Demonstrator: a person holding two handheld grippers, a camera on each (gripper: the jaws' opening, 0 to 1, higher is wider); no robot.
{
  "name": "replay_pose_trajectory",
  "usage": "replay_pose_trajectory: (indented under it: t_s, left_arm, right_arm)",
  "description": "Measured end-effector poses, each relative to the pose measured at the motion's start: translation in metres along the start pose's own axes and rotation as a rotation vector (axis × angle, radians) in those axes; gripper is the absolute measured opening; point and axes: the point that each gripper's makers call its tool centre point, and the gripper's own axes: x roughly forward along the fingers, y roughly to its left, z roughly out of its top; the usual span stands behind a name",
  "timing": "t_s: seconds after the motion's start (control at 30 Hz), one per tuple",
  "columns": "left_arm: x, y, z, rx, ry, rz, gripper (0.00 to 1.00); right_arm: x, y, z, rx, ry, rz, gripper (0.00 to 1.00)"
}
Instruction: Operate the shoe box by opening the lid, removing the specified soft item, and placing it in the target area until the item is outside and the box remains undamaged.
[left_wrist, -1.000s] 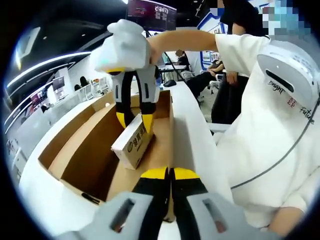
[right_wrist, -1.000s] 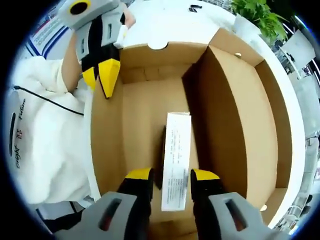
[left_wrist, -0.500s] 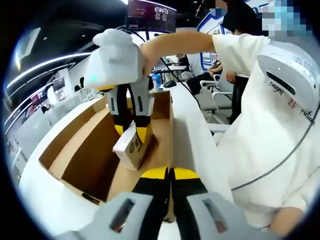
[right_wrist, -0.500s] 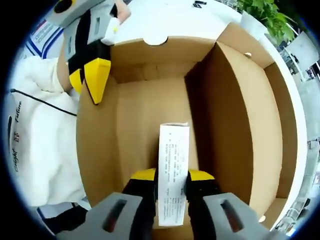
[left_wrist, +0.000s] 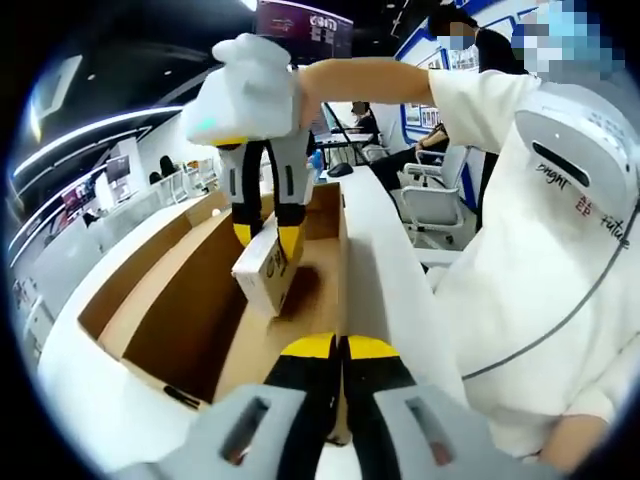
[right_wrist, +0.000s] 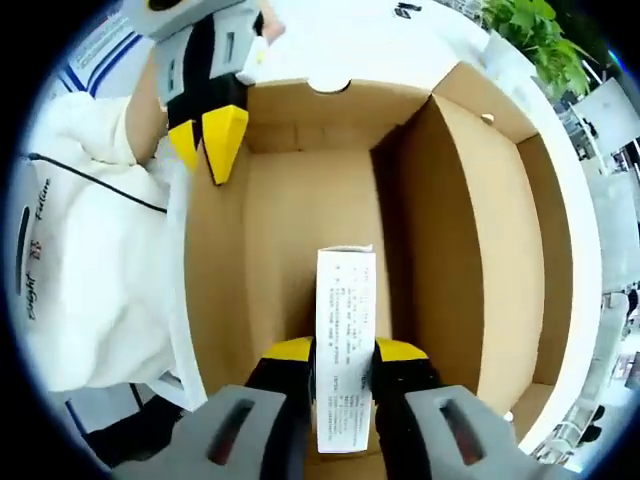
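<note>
Open shoe box on the white table, lid folded back and undamaged. Inside, small white packet now lifted clear of the cardboard floor, where a second ago it lay flat; shadow beneath it in the left gripper view. Right gripper clamped on the packet's sides, jaws narrowed since a second ago. Left gripper pinched tight on the box's near wall, steadying it. Removal half done, by the look of it: packet up but within the walls, target area not yet reached.
</note>
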Motion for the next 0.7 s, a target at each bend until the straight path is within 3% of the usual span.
replay_pose_trajectory:
  t_s: [0.3,0.4,0.7]
  left_arm:
    - [0.0,0.0,0.0,-0.008,-0.001,-0.011,0.01]
    - [0.0,-0.001,0.0,-0.008,-0.001,-0.016,0.01]
    - [0.0,-0.001,-0.001,-0.012,0.002,-0.019,0.01]
  right_arm:
    - [-0.033,-0.002,-0.013,-0.007,-0.001,-0.029,0.2]
    - [-0.042,-0.01,-0.014,0.012,-0.016,-0.08,0.2]
    - [-0.057,-0.003,-0.035,0.005,0.022,-0.079,0.2]
